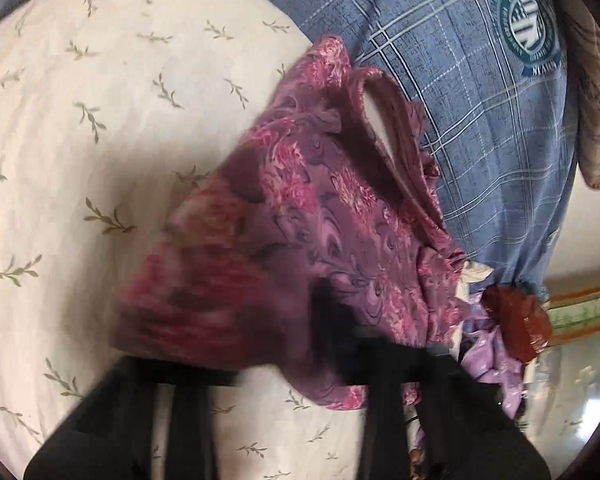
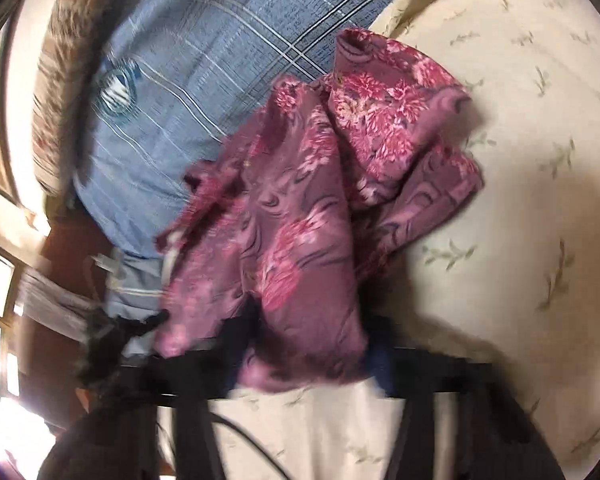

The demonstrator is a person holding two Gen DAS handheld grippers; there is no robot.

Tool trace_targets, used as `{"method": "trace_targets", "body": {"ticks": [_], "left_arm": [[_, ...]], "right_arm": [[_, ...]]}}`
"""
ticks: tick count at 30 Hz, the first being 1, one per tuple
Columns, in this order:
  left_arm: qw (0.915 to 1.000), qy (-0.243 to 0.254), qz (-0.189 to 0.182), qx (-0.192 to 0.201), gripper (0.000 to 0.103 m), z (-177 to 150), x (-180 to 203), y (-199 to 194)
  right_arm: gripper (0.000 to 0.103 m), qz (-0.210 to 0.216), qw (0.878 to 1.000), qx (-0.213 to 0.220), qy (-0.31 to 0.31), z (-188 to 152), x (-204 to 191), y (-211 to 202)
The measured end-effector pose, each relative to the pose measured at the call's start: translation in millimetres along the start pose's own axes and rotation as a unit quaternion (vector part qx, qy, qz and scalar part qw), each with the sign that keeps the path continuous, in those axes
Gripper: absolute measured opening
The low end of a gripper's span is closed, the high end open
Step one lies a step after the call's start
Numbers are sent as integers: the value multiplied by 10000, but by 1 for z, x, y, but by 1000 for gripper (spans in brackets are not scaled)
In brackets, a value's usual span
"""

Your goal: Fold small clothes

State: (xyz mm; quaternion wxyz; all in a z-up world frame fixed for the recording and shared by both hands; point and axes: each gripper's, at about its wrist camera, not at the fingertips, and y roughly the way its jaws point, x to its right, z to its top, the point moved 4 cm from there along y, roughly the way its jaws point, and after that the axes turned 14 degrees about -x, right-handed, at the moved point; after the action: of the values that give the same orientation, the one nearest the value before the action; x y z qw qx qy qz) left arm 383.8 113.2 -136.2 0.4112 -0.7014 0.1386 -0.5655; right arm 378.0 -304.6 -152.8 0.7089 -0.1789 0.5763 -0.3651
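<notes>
Bed sheet [image 1: 80,128] – cream with a leaf print – was the work surface, taking up most of both views; it gave a flat, soft area to lay the fold on. A blue checked pillow [image 1: 480,120] lay at the far edge, with a brown patterned blanket [image 1: 596,120] beyond it (both looked like bystanders, not part of the job).

The garment [image 1: 320,208] – purple-pink floral, small – was bunched and partly lifted, its far end draped over where sheet met pillow, its near edge gathered up at the tongs. In the right wrist view the same cloth [image 2: 300,220] hung in loose folds straight down into the jaws.

Left gripper [image 1: 336,320]: jaws narrow, the near hem covering the tips, so it read as pinched on the cloth – blur made the contact itself hard to confirm. Right gripper [image 2: 308,344]: jaws also narrow, cloth bunched between and over them, looked like a pinch on the hem.

My read: each tong took one point on the same edge so the piece could be raised and spread flat before any fold. Nothing folded yet – early stage. A second lilac piece [image 1: 488,352] sat just beside the garment on the right side of the left view.
</notes>
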Motion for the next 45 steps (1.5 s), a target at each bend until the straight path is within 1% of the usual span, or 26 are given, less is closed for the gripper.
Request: {"method": "trace_targets", "body": {"ticks": [2, 5, 7, 10, 13, 15, 19, 21, 22, 23, 24, 25, 27, 29, 30, 31, 32, 33, 34, 35, 36, 37, 38, 40, 43, 45], "left_arm": [[9994, 147, 154, 265, 8, -7, 4, -12], [9957, 414, 471, 683, 6, -22, 13, -35], [9908, 608, 753, 941, 6, -36, 19, -48], [9862, 718, 955, 1150, 5, -56, 24, -60], [9835, 770, 996, 1297, 5, -78, 20, -75], [9851, 732, 936, 1241, 5, -94, 12, -82], [9867, 861, 865, 1074, 5, -146, -7, -99], [9871, 918, 964, 888, 6, -168, -18, -95], [9863, 959, 1155, 678, 6, -176, -26, -85], [9858, 979, 1286, 463, 7, -179, -33, -74], [9857, 919, 1390, 267, 7, -180, -42, -63], [9860, 839, 1441, 59, 7, -179, -50, -55], [9853, 914, 1443, -6, 9, -178, -50, -58], [9777, 1370, 1587, 86, 12, -184, -39, -72], [9708, 1720, 1665, 135, 15, -189, -32, -81], [9606, 2143, 1767, 113, 20, -197, -25, -90], [9513, 2489, 1815, 107, 27, -206, -20, -100], [9467, 2644, 1836, 139, 30, -210, -17, -107], [9408, 2783, 1909, 327, 39, -214, -14, -120], [9383, 2826, 1942, 443, 50, -216, -14, -129], [9365, 2845, 1968, 576, 56, -212, -11, -137], [9364, 2808, 1977, 725, 64, -203, -7, -145], [9374, 2743, 1985, 814, 68, -194, -4, -149], [9441, 2539, 1936, 822, 68, -165, 1, -152], [9552, 2183, 1901, 622, 68, -125, 5, -138], [9611, 1973, 1864, 502, 68, -113, 4, -125]], "right_arm": [[17, 15, 10000, -4, -2, 1, -3, -3], [14, -65, 9997, 69, -224, -6, -17, -17], [13, 70, 9992, 30, -383, -21, -28, -30], [13, 159, 9988, -48, -469, -38, -34, -45], [13, 393, 9982, -95, -442, -58, -34, -63], [13, 508, 9977, -148, -433, -71, -32, -71], [13, 897, 9950, -373, -240, -109, -17, -90], [13, 951, 9939, -529, -159, -133, -2, -101], [14, 915, 9939, -613, -94, -140, 6, -101], [15, 760, 9949, -656, -10, -145, 16, -100], [18, 374, 9965, -742, 116, -150, 30, -93], [19, 143, 9962, -838, 183, -152, 39, -86], [20, -66, 9947, -956, 379, -154, 52, -77], [25, 10, 9952, -883, 427, -150, 51, -83], [30, -9, 9960, -832, 326, -147, 47, -92], [35, -91, 9970, -738, 202, -143, 44, -103], [38, -252, 9981, -564, 71, -138, 41, -117], [42, -372, 9986, -388, -23, -136, 40, -131], [44, -443, 9987, -223, -82, -131, 38, -141], [45, -468, 9988, -35, -117, -124, 36, -153], [50, -407, 9989, 187, -128, -115, 34, -166], [55, -354, 9989, 264, -149, -108, 32, -170], [55, -317, 9989, 295, -182, -102, 27, -172], [55, -247, 9987, 307, -334, -85, 14, -169], [58, -285, 9966, 234, -734, -64, -10, -150], [58, -584, 9950, 184, -785, -53, -12, -130]]}}
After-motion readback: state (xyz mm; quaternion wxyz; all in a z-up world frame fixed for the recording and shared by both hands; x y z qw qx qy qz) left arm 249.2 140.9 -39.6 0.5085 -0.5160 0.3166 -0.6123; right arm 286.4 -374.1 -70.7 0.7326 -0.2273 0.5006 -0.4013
